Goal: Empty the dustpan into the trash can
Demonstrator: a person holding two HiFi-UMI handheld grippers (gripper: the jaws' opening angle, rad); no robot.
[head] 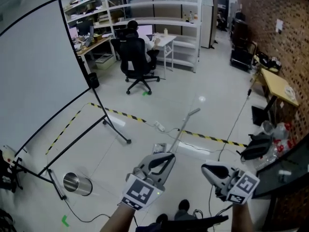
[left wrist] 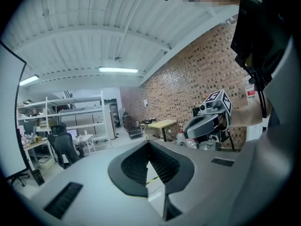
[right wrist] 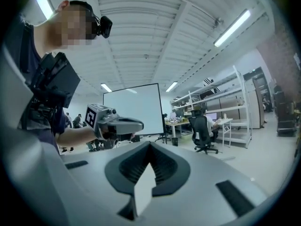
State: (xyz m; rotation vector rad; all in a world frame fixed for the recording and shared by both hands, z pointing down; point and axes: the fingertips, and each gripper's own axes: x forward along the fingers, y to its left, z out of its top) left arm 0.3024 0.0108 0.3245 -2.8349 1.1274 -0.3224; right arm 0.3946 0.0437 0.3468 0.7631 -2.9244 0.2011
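I read both tools as pinched narrow with nothing in them. The left gripper (head: 169,157) has its jaws meeting at the tips, and so does the right gripper (head: 206,168). The dustpan (head: 185,125) stands on the floor. Its long handle runs from the pan at 7 o'clock up to the grip end at 1 o'clock. The pan sits just ahead of my left gripper at 12 o'clock, apart from the jaws. The steel trash can (head: 78,183) is at 8 o'clock, well apart.
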